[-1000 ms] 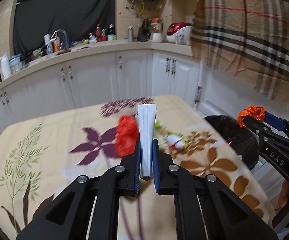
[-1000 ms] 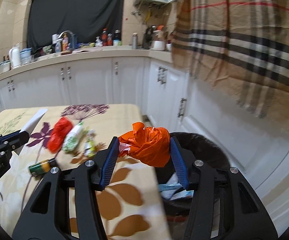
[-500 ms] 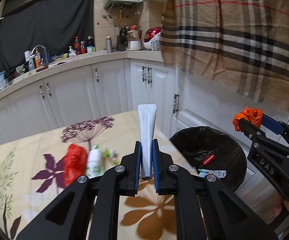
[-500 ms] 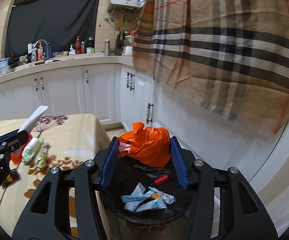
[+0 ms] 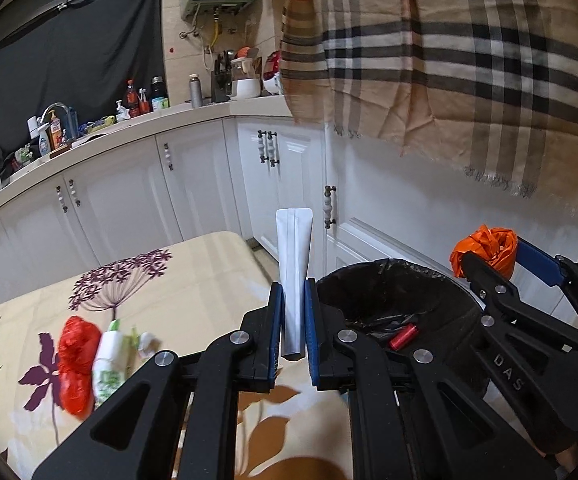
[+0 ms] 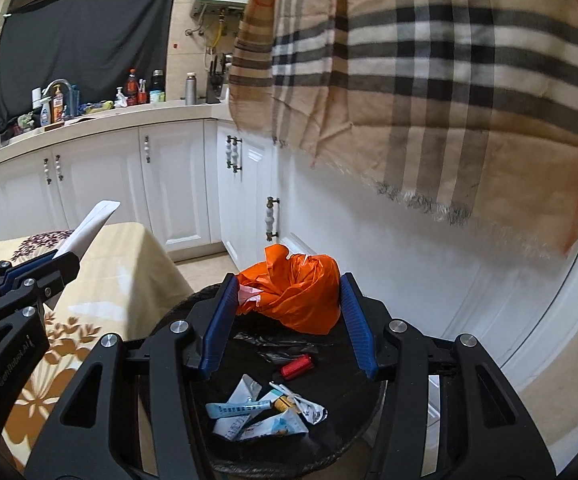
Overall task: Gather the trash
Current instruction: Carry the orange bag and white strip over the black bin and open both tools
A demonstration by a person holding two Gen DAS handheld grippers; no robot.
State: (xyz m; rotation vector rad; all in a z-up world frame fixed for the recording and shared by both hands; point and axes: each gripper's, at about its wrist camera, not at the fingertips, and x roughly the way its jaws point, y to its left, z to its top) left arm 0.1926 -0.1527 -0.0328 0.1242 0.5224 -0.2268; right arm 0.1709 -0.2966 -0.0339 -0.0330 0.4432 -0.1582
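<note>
My left gripper (image 5: 293, 300) is shut on a flat white packet (image 5: 294, 256) that stands up between the blue pads, over the table's right edge beside the bin. My right gripper (image 6: 287, 292) is shut on a crumpled orange plastic bag (image 6: 297, 296), held directly above the black-lined trash bin (image 6: 289, 452). The bin holds several wrappers (image 6: 265, 408) and a small red item (image 6: 297, 365). The bin (image 5: 385, 300) and the right gripper with the orange bag (image 5: 485, 250) also show in the left wrist view.
On the floral tablecloth (image 5: 193, 264) lie a red bag (image 5: 75, 364), a green-white packet (image 5: 109, 364) and small wrappers. White cabinets (image 5: 193, 184) and a cluttered counter run behind. A plaid cloth (image 6: 449, 80) hangs over the wall at the right.
Both grippers have swung right from over the table to the bin. The orange bag now hangs over the bin's opening; the white packet is at the table's edge. Both grips are unchanged.
</note>
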